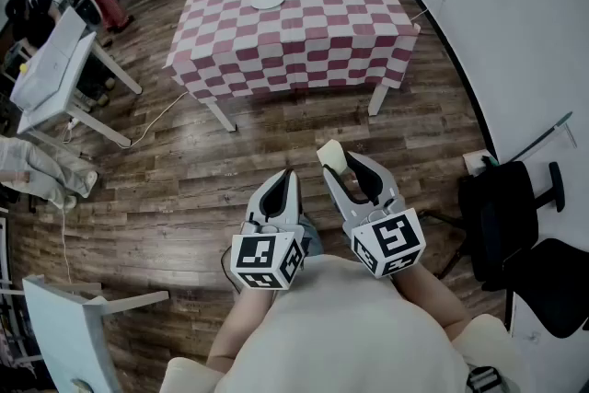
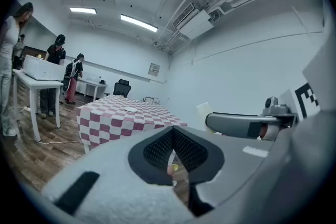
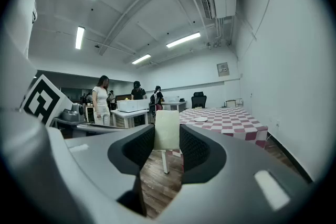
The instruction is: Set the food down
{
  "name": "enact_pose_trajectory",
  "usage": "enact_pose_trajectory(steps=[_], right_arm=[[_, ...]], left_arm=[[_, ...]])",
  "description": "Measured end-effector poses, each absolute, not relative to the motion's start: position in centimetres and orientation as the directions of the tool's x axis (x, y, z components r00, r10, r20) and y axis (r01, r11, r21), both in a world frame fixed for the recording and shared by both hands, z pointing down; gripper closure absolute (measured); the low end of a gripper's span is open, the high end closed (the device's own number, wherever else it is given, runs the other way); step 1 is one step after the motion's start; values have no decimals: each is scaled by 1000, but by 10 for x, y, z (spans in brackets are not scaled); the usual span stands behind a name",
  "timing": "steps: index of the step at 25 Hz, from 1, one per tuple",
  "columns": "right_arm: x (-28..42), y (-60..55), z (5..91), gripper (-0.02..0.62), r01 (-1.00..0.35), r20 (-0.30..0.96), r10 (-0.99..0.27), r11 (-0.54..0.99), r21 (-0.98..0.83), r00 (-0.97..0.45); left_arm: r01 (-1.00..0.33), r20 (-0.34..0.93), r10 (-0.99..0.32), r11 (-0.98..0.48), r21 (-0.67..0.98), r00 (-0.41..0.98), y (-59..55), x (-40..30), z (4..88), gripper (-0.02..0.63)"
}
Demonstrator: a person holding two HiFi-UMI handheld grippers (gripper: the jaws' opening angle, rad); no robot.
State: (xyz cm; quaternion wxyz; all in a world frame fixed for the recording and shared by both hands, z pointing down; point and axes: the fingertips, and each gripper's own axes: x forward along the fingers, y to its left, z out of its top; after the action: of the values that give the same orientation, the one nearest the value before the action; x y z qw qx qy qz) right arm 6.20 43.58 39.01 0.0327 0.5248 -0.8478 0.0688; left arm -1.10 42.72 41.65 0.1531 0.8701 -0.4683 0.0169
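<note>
The right tool (image 1: 342, 168) grips the pale food slab (image 3: 167, 131) upright; the counter (image 1: 313, 23) and plate (image 1: 268, 0) lie straight ahead, well apart; the left tool (image 1: 288, 178) is closed.

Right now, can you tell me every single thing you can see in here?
checked table: one, red and white, middle of the room
plate: one, white, on the checked table
white tables: two, white, left side
people: three, light and dark tops, by the white tables
office chairs: two, black, by the right wall
floor: brown wood
food piece: one, pale cream, between the jaws of the right gripper
left gripper: one, grey, jaws together, empty
right gripper: one, grey, shut on the food piece
</note>
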Motion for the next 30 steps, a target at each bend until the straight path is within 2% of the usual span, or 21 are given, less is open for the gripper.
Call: enact_pose_trajectory(steps=[16,30], right_arm=[[52,424,397,439,-885,153,-873,449,-120,-463],[31,326,396,439,-863,164,-848,484,-146,-504]], left_arm=[[-825,185,-814,-497,269,550,415,-20,419,600],[-835,198,-823,-473,280,532,321,-42,419,600]])
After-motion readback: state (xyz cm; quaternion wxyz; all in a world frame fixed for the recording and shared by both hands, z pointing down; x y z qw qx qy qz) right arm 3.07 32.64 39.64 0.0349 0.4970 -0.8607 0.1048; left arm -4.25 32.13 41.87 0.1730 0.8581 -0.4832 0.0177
